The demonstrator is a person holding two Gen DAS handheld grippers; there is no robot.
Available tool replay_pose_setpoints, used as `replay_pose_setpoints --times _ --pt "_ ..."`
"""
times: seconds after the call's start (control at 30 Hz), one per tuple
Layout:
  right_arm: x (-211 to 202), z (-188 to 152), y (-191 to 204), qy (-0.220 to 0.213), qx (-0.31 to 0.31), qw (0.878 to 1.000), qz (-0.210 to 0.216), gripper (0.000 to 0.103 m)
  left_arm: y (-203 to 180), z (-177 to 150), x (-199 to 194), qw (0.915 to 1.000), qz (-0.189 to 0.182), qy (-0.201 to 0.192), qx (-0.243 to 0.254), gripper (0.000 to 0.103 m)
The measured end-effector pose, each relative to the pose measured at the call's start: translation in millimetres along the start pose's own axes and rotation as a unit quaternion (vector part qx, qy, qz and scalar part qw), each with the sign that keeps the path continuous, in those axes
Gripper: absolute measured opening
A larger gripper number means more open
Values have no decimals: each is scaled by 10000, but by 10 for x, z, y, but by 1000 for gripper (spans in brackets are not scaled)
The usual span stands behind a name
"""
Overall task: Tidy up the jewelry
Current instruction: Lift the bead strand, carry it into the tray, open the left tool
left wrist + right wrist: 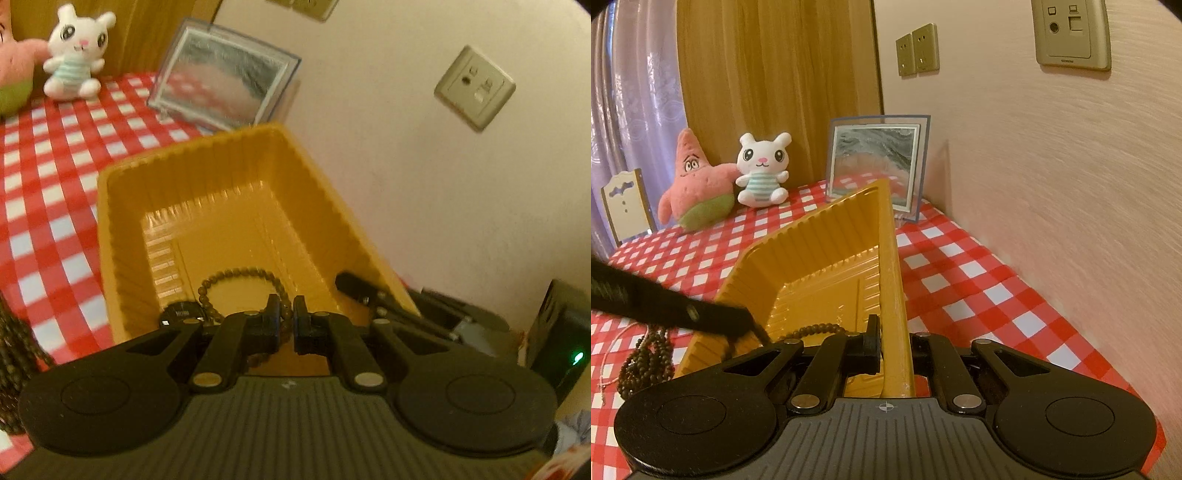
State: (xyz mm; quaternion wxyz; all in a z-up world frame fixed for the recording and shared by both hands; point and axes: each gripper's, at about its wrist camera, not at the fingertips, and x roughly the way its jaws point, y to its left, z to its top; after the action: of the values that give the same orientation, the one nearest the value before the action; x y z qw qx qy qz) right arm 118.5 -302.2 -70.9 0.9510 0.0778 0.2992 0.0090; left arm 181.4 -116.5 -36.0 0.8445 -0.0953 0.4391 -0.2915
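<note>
Currently, left wrist view: left gripper (286,325) over the near end of the yellow tray (122,236), jaws nearly together, pinching a brown bead bracelet (240,275) whose loop lies on the tray floor. Right wrist view: right gripper (895,345) clamped on the tray's near wall, steadying it; more beads (646,360) wait on the checked cloth (960,266). Judgement: release only once the whole strand rests inside, tray kept still.

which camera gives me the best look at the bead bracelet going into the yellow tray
The left wrist view: the bead bracelet curves in a loop over the yellow tray floor, pinched in the left tongs. The right wrist view shows only a short arc of it behind the right tongs.
</note>
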Motion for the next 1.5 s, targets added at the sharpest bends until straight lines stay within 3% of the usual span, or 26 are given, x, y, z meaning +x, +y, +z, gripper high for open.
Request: replay_pose_setpoints --times 0.1,0.23,0.37,0.57,0.73,0.9,1.5 --pt "-32 -8 -1 -1 7 10000 4 7 -8 -58 1 9999 109 53 16 8" --pt "-68 -15 -8 4 12 10000 -12 7 18 -116 -144 9998 173 -41 -68 24" --pt "-100 -23 -24 0 7 10000 -80 6 114 -219 -363 9993 322 -191 -27 25" --pt "-151 -27 -121 -4 76 9999 -142 6 483 -599 -767 9934 1106 -280 -139 26" --pt "-196 -40 -136 -8 90 9997 -206 6 830 -862 -940 9794 1970 -184 -402 26" --pt "-234 -59 -112 -3 81 9996 -275 6 987 -988 -1026 9691 2422 -206 -415 25" --pt "-235 -87 -105 58 221 9990 -386 6 1151 -682 -692 9680 2478 -371 -148 26"
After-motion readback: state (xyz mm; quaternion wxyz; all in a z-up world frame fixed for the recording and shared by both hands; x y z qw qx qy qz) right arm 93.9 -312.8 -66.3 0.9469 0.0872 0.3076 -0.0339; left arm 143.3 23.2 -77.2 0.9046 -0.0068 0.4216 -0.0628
